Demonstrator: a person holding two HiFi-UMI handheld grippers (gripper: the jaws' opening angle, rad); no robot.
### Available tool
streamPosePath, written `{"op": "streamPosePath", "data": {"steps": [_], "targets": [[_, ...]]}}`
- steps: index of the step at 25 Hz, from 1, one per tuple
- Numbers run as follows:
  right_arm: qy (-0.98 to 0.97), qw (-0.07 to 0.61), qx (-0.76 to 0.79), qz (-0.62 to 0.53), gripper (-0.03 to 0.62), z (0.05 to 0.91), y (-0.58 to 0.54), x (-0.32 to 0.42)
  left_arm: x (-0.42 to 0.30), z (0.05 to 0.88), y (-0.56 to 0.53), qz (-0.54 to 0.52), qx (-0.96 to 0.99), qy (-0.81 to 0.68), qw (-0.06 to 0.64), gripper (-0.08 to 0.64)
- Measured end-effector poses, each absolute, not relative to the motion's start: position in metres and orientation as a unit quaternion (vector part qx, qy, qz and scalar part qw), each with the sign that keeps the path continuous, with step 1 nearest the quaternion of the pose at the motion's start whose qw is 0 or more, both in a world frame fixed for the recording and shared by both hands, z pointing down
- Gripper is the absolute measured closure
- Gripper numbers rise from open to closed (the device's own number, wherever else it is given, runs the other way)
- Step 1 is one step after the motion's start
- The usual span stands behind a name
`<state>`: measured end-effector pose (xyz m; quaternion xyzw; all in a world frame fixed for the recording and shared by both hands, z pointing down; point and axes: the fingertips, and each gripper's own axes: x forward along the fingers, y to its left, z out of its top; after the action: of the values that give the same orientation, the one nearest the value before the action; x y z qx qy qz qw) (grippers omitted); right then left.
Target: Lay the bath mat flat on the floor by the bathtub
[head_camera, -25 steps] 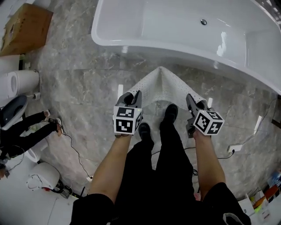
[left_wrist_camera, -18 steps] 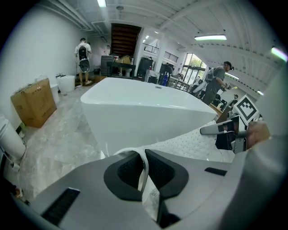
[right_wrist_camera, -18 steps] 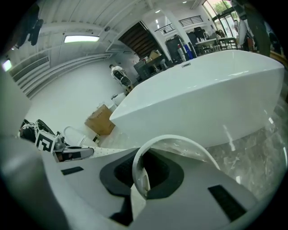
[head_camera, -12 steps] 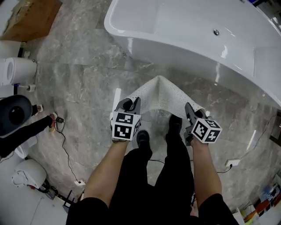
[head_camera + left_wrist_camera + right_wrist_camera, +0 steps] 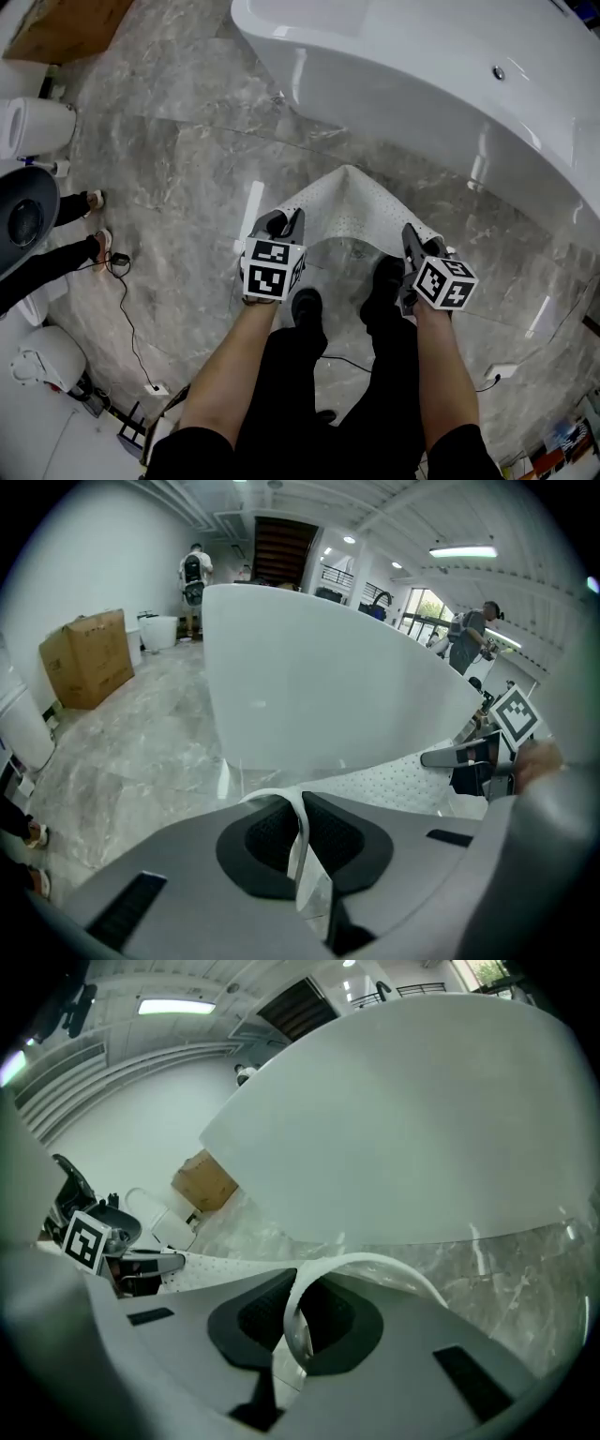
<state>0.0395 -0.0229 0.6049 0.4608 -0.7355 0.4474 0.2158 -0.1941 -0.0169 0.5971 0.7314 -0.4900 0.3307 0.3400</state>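
The white, perforated bath mat (image 5: 349,208) is held up by its two near corners, one in each tool, and runs forward and down from them, narrowing to a folded peak near the foot of the bathtub (image 5: 422,75). Its near edge sags between the tools. Whether the far end touches the floor (image 5: 169,169) cannot be told. The left tool (image 5: 291,219) has its jaws closed tight on the mat's thin edge, a strip of which curls up out of the pads in the left gripper view. The right tool (image 5: 410,234) is likewise clamped on its corner, with the edge looping over the top of its jaws. The tub's white wall fills the space straight ahead of both tools. Just behind and below them stand the person's black shoes (image 5: 307,305). Well off to the left tool's side lie a cardboard box (image 5: 89,658) and a thin black cable (image 5: 127,319) on the grey marble floor.
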Motion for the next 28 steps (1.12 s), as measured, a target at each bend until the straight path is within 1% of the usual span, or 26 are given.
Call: {"op": "streamPosePath", "data": {"steps": [9,18,28], "targets": [[-0.764,0.269,0.425,0.404,0.569,0.670,-0.028,0.047,-0.206,0.658,-0.021,0.345,0.736,-0.485,0.324,0.538],[-0.771,0.430,0.273,0.382,0.569,0.766,-0.023,0.075,-0.204,0.738,-0.050,0.371,0.751,-0.470,0.277,0.538],[-0.745,0.513,0.197,0.379,0.569,0.808,-0.036,0.124,-0.260,0.785,-0.113,0.390,0.711,-0.539,0.227,0.538]]}}
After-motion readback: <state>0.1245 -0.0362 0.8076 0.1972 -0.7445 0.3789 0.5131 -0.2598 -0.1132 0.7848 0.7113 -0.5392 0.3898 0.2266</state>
